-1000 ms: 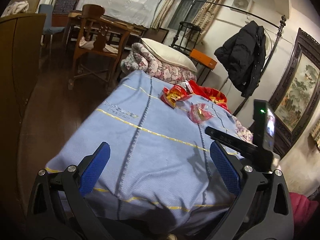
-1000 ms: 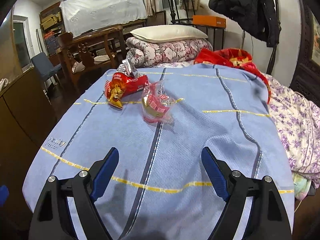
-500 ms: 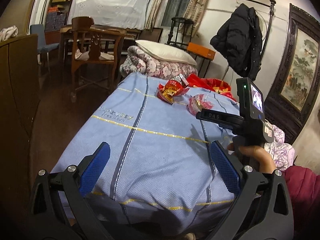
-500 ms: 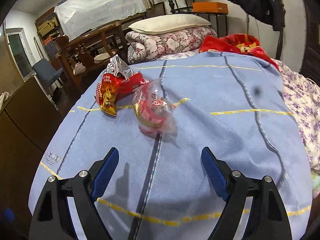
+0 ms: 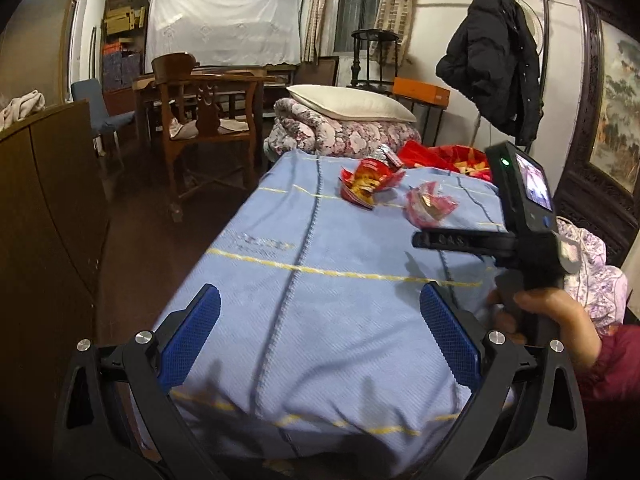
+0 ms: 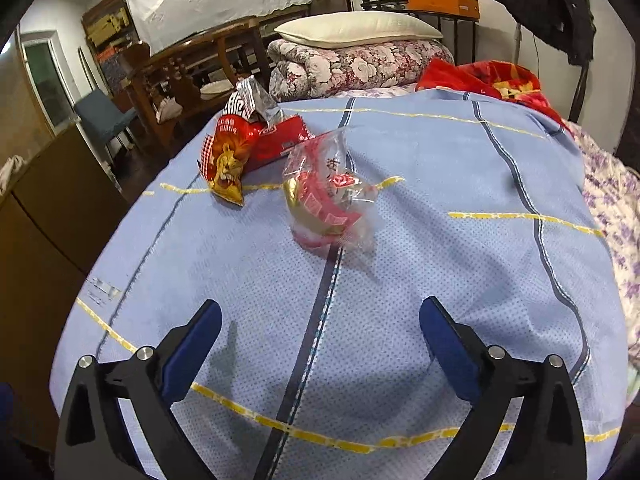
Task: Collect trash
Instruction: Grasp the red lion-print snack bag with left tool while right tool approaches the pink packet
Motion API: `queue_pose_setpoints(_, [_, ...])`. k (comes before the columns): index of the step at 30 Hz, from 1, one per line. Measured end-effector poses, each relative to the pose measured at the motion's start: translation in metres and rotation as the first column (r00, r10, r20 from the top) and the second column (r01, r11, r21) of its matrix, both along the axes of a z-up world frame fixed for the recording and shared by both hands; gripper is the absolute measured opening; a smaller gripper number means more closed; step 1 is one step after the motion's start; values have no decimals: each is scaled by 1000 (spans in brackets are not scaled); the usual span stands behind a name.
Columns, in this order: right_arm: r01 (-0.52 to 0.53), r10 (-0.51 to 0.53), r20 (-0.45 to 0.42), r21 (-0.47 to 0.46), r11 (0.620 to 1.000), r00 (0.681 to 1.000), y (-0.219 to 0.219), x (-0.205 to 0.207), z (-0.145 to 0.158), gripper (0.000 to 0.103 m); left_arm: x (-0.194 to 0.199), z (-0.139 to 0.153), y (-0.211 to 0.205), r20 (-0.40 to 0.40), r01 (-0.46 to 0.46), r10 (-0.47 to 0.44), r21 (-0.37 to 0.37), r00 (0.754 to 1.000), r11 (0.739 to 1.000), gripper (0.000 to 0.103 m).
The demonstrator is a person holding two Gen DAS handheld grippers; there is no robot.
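Observation:
Two pieces of trash lie on the blue bedspread (image 6: 420,264). A red and gold snack bag (image 6: 240,148) lies to the far left; it also shows in the left wrist view (image 5: 368,180). A crumpled clear and red wrapper (image 6: 326,204) lies nearer the middle, also in the left wrist view (image 5: 430,204). My right gripper (image 6: 320,332) is open and empty, above the bedspread short of the wrapper. My left gripper (image 5: 320,320) is open and empty at the foot of the bed. The right gripper's handle and camera (image 5: 524,224) show at the left view's right side, held by a hand.
A folded floral quilt (image 6: 360,64) with a white pillow (image 6: 356,28) sits at the bed's head, beside a red cloth (image 6: 492,80). A wooden chair (image 5: 204,120) and a brown cabinet (image 5: 44,208) stand left of the bed. A black coat (image 5: 496,64) hangs at right.
The right gripper has moved forward over the bed, so the wrapper and snack bag loom larger. The left gripper has tilted up and shifted; the right handle now sits further into its view.

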State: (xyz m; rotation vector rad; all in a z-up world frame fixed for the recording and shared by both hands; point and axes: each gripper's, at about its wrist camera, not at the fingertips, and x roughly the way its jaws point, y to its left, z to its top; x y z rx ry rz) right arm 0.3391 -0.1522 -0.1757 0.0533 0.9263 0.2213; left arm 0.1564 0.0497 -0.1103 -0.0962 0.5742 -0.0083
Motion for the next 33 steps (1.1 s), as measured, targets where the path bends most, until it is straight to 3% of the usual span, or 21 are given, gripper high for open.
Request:
queue_pose_setpoints(4, [2,-2,4,38,999,1000,-6,-1,0,98,47,6,18,-50,-21,18,-66,999,998,96])
queue_pose_setpoints(6, [2,-2,5,45,999,1000,-6,0,0,98,71,13,26,-42,-22,17,-109,999,994,96])
queue_pose_setpoints(9, [19,-19,8,41,999,1000,-6,0,0,97,103,23,33,-17,-78,77,-107,997,991,96])
queue_pose_setpoints(13, [20,-20,8,42,999,1000,-6,0,0,97,156,14,48,-72,-80,64,-256,995,963,96])
queue_pose_setpoints(17, [38,-39,10,51,998,999,-8,0,1,97,191,2,46,-106,-59,23,-350,994,935,96])
queue_pose_setpoints(20, [41,-42,9,44,998,999,-8,1,1,97,214,2,26,-97,-12,-20,-317,995,948,96])
queue_pose_setpoints(23, [42,-43,10,46,998,999,-8,1,1,97,239,5,-1,-116,46,-74,-227,991,973,96])
queue_pose_setpoints(30, [43,-43,9,40,998,999,-8,1,0,97,286,-7,-32,-184,112,-147,-188,972,976,96])
queue_pose_setpoints(33, [43,-43,9,38,998,999,-8,1,0,97,295,-15,-36,-221,99,-132,-156,966,983,96])
